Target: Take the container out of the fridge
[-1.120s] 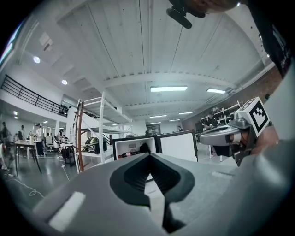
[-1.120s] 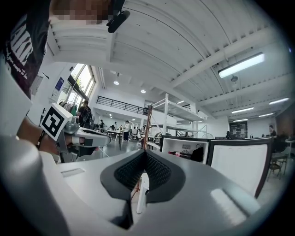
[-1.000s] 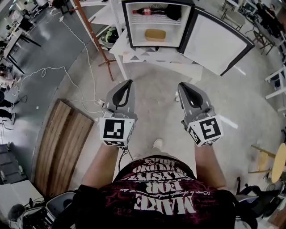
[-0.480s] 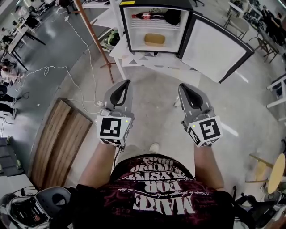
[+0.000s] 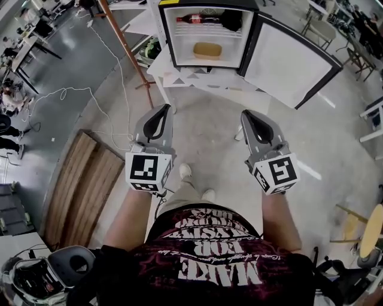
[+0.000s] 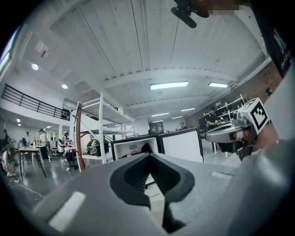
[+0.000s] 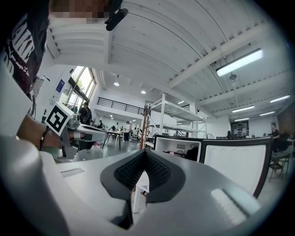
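A small black fridge (image 5: 206,33) stands open on a low white table (image 5: 203,80), far ahead at the top of the head view. A flat tan container (image 5: 207,50) lies on its lower shelf. Above it a cola bottle (image 5: 196,18) lies beside a dark object (image 5: 231,21). My left gripper (image 5: 164,110) and right gripper (image 5: 246,115) hover side by side over the floor, well short of the fridge, both shut and holding nothing. The fridge (image 6: 133,147) shows beyond the shut left gripper (image 6: 148,157) in its own view, and the fridge (image 7: 177,148) likewise past the right gripper (image 7: 144,154).
The fridge door (image 5: 293,60) swings open to the right. A reddish wooden pole (image 5: 122,42) leans left of the table, with white cables (image 5: 90,95) on the floor. A wooden board (image 5: 84,191) lies at the left. Chairs and tables stand at the right edge.
The person has stepped forward: a shoe now shows between the grippers. Both grippers sit slightly lower in the head view; both stay shut.
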Available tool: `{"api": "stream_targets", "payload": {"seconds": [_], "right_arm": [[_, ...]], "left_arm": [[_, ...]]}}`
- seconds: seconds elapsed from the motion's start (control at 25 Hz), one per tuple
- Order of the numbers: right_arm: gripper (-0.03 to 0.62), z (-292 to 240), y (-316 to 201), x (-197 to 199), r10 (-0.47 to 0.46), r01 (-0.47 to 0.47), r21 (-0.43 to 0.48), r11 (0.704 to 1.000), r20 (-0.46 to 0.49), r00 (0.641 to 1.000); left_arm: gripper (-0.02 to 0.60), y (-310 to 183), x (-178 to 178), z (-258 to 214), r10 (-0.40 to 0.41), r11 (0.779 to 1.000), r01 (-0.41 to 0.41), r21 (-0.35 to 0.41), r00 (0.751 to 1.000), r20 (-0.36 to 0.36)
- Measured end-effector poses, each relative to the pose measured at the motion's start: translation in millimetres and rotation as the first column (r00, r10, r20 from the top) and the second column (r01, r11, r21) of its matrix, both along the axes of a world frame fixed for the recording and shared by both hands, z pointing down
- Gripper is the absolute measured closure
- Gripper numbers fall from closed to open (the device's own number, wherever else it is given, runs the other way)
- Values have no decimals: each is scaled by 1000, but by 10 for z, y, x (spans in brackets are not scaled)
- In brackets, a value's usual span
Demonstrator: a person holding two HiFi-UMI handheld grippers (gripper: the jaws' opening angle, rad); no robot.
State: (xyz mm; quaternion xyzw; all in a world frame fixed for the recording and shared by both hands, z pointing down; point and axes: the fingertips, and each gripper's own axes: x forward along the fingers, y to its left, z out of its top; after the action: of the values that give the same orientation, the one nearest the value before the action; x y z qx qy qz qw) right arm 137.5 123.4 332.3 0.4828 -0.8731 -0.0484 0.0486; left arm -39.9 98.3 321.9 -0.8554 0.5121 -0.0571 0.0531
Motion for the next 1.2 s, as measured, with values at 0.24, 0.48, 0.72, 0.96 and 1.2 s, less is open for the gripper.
{"api": "stream_targets", "payload": {"seconds": [0.24,0.48,0.72,0.96,1.2], "right_arm": [[568,48,-96,-41,26,-26,-7,1000,-9,1000],[565,51,-257,-93,47,-47,-12,999,2,999],[565,79,-400,-267,14,-15,-7,1000,-51,999],[562,-16,-596,-340,-5,5,9,1000,-4,1000],[516,87,-794,-385,13,-13,-19,1000,5,1000]], "left_arm": [[581,-71,-30,30,8,1000,-8,1,1000,-19],[581,-230,-92,79,14,1000,-14,-16,999,-34],[581,-388,-55,34,71,997,-70,18,996,-62],[581,-537,-3,23,118,992,-117,51,993,-29],[581,-722,-118,169,100,995,-101,-18,994,-38]]}}
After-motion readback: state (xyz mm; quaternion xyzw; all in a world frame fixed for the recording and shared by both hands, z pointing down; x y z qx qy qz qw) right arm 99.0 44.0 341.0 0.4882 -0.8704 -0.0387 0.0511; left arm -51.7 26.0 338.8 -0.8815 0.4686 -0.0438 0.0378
